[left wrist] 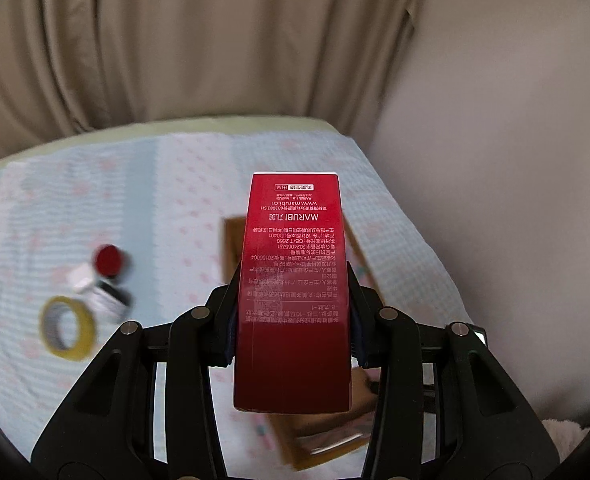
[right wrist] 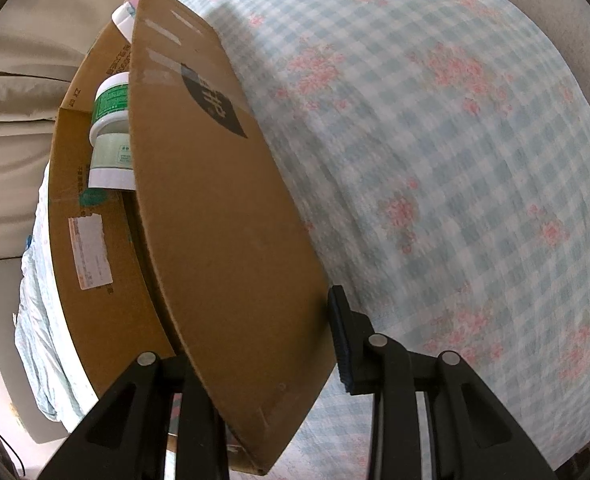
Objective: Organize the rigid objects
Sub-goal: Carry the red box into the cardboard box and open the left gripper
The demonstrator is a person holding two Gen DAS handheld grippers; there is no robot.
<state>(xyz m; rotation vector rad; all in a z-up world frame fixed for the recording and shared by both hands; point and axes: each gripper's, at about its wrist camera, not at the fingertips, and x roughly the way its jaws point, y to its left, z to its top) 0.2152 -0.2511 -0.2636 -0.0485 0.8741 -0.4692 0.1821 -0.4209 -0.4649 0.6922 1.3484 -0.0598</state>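
- The left gripper (left wrist: 293,312) clamps a tall red rectangular carton with white print (left wrist: 293,280), its black fingers (left wrist: 223,320) pressed against both long sides; the carton is held above the blue-and-white checked cloth with pink flowers (left wrist: 167,200).
- Below the carton lies an open brown cardboard box (left wrist: 323,436).
- To the left on the cloth sit a roll of yellow tape (left wrist: 67,333), a small red-lidded jar (left wrist: 110,261) and a white-and-black container (left wrist: 105,298), close together.
- The right gripper (right wrist: 255,340) stands wide, with the box's brown cardboard flap (right wrist: 223,216) between its fingers; whether it grips the flap I cannot tell.
- Inside the box rests a white tub with a green label (right wrist: 111,100).
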